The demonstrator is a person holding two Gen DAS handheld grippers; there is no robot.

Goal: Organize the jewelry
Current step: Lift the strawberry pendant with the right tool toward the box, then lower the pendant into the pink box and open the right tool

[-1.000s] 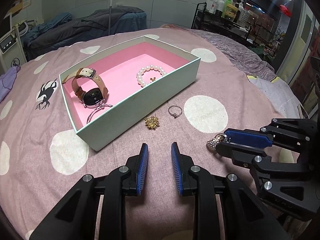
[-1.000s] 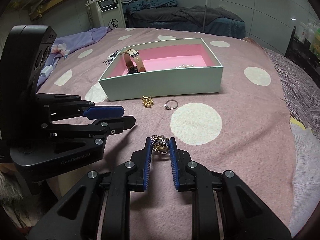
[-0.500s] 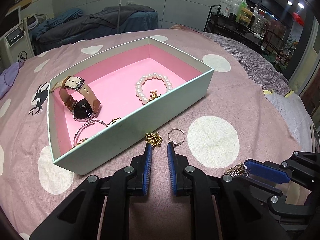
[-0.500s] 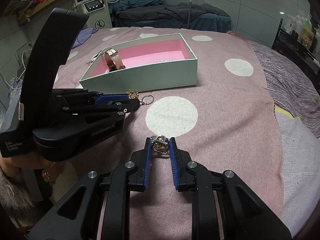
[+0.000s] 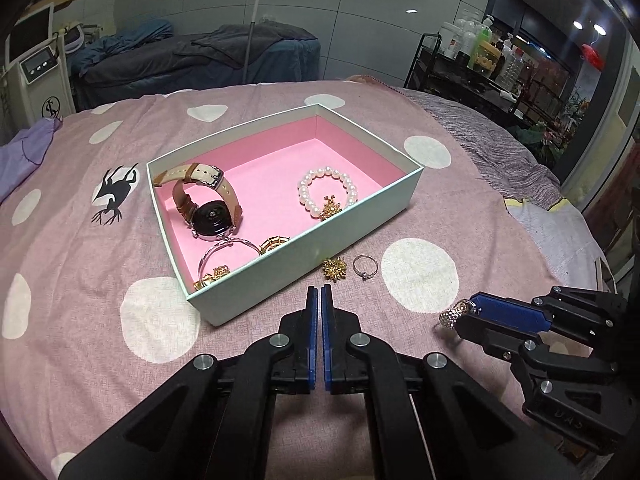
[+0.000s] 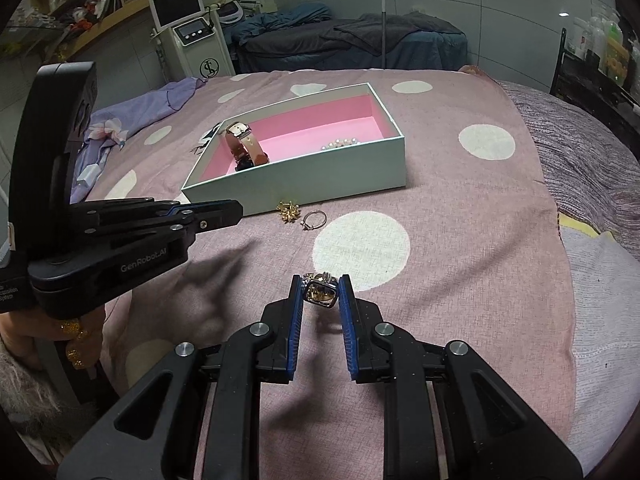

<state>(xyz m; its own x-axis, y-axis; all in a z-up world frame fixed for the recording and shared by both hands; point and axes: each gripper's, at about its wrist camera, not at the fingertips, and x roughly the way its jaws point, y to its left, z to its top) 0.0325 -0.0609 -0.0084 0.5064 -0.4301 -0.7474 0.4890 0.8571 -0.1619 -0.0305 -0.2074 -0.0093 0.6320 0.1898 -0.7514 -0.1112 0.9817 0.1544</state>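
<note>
Your right hand-held gripper [image 6: 320,294] is closed on a chunky ring [image 6: 320,293], which it holds above the polka-dot bedspread [image 6: 460,240], well short of the box [image 5: 304,254]. Your left hand-held gripper [image 5: 321,300] has its fingers pressed almost together with nothing between them, pointing at the near wall of the box. The task appears partly done. Already inside the pink-lined box: a watch [image 5: 210,210] standing on its strap, a pearl bracelet [image 5: 328,192] with a gold charm [image 5: 331,209] touching it, a silver bangle [image 5: 224,254], and small gold pieces [image 5: 240,260] along the near wall (partly hidden by that wall). Left outside: a gold flower brooch [image 5: 334,269] just beside the box, a thin ring [image 5: 365,267] next to it, and the chunky ring in your grip. By this count, three pieces remain to go in.
</note>
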